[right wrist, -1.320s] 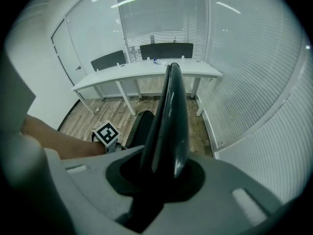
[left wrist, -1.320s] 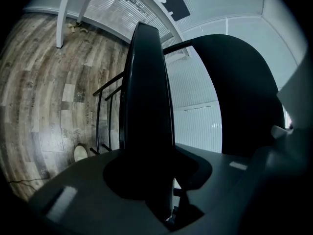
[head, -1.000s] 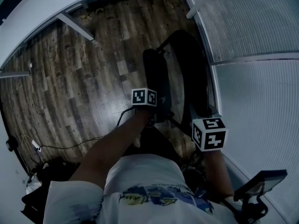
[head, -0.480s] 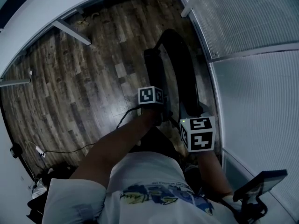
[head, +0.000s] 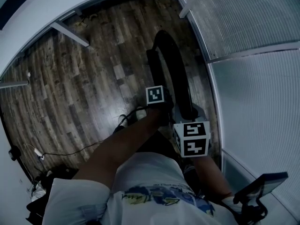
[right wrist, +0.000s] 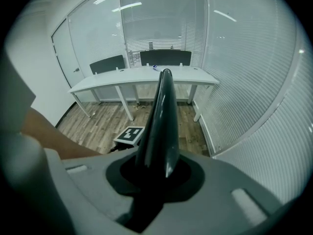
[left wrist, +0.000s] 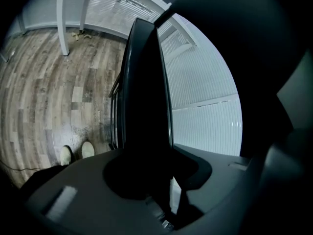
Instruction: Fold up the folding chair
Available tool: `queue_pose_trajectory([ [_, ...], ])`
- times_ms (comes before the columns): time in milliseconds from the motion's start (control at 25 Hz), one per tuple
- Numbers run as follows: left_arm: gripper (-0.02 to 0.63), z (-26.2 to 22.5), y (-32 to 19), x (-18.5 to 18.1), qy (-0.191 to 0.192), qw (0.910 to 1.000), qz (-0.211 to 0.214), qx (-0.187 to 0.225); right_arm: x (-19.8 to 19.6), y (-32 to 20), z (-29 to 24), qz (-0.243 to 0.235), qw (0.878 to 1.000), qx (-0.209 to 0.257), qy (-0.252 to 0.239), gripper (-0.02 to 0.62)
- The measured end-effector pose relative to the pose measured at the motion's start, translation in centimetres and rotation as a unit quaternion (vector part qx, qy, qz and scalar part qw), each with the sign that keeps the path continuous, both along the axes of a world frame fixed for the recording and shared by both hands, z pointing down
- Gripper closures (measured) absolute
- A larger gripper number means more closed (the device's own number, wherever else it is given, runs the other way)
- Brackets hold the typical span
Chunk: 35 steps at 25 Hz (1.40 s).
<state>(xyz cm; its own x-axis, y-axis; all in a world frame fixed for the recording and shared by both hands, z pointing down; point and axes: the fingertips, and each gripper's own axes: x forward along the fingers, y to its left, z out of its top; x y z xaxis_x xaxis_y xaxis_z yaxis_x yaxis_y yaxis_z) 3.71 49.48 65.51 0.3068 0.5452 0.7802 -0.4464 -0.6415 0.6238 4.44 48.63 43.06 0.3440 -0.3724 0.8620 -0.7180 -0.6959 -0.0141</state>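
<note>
So we're standing right over the folding chair (head: 176,64); it's sitting upright on the wood floor (head: 93,78), just beside the ribbed glass wall (head: 253,102), with its two black panels lying close together, nearly flat. We're gripping it with both tools. The left gripper (head: 159,104) is taking the panel on the floor side and the right gripper (head: 190,121) is taking the one on the wall side; both are pointing steeply down.

The head view is only giving us the marker cubes and our arms, and the cubes are covering the jaws; the gripper views are filling that in. Looking along the left one, its jaws are standing partly apart and pressing on the thick dark edge of a panel running up the middle of the picture. We're also seeing a pair of pale shoes (left wrist: 73,153) on the floor there, which no other view is catching. Looking along the right one, its jaws are sitting narrower and pinching a thin glossy black edge. Behind it we're getting a long white table (right wrist: 146,75) side-on with its legs, and the left gripper's cube is poking in low on the left. From above, that table is just showing as a white band curving along the top. Only the head view is picking up the small screen (head: 262,184) at bottom right.
</note>
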Motion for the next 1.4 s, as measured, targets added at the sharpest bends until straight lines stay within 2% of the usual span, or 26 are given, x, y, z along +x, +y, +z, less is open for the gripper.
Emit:
queue_pose_trajectory([
  [400,0.474,-1.8,-1.6,0.5,-0.004,0.9986,-0.046,-0.026,-0.7,-4.3,-2.1,-0.064,0.997,-0.006,0.028,0.538],
  [760,0.474,-3.5,-9.4,0.7,0.011,0.9926,-0.118,-0.025,-1.5,-11.8,-4.1,-0.138,0.99,0.003,0.043,0.538],
  [1080,0.474,-4.9,-20.4,0.1,0.022,0.9791,-0.201,-0.017,-2.9,-22.1,-5.6,-0.22,0.974,0.018,0.049,0.538],
  [1400,0.474,-5.3,-33.4,-1.9,0.016,0.9562,-0.292,-0.014,-5.0,-34.6,-6.1,-0.309,0.95,0.026,0.043,0.538],
])
